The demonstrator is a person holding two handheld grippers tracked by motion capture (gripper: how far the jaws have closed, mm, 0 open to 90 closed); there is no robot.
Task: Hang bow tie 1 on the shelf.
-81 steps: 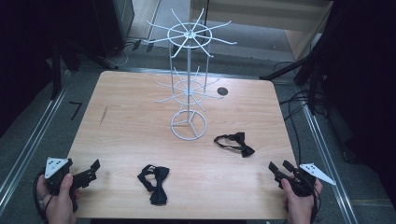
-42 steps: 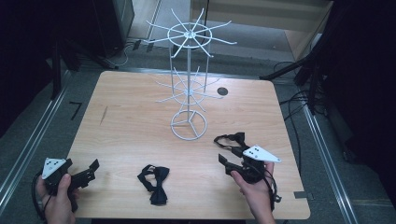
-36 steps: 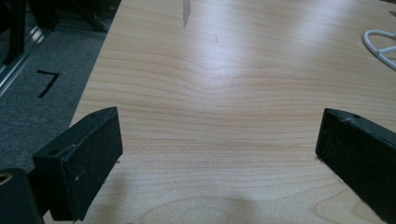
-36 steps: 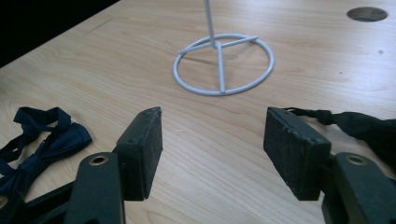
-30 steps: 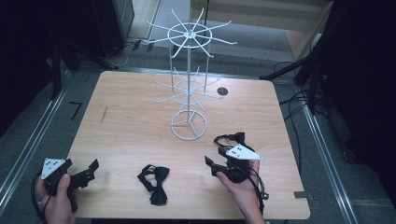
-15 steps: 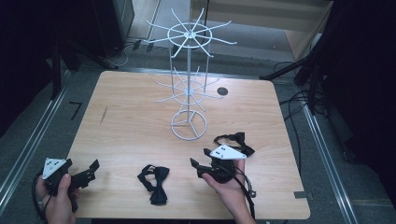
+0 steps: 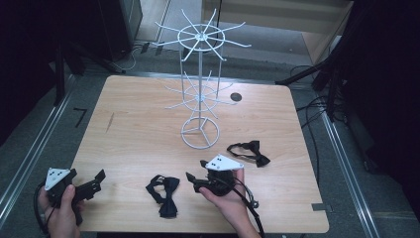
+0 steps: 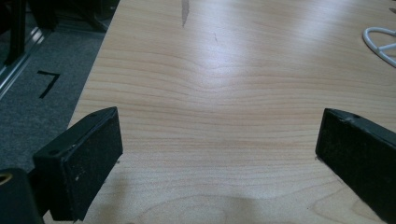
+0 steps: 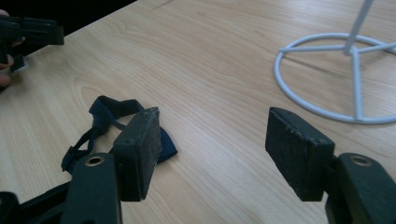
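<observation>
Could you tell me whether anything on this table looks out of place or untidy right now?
Yes: both bow ties lie loose on the table with straps sprawled, while the white wire rack behind them has bare hooks. The right gripper, jaws open, points toward the near one. Nothing looks damaged or spilled.

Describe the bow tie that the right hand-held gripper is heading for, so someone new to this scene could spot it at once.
Start at the white wire stand in the middle of the wooden table and come toward the person's edge. The near bow tie lies there, between the two hands, just left of the right hand-held gripper. Unlike the other bow tie, right of the stand's base, it sits closest to the front edge.
</observation>
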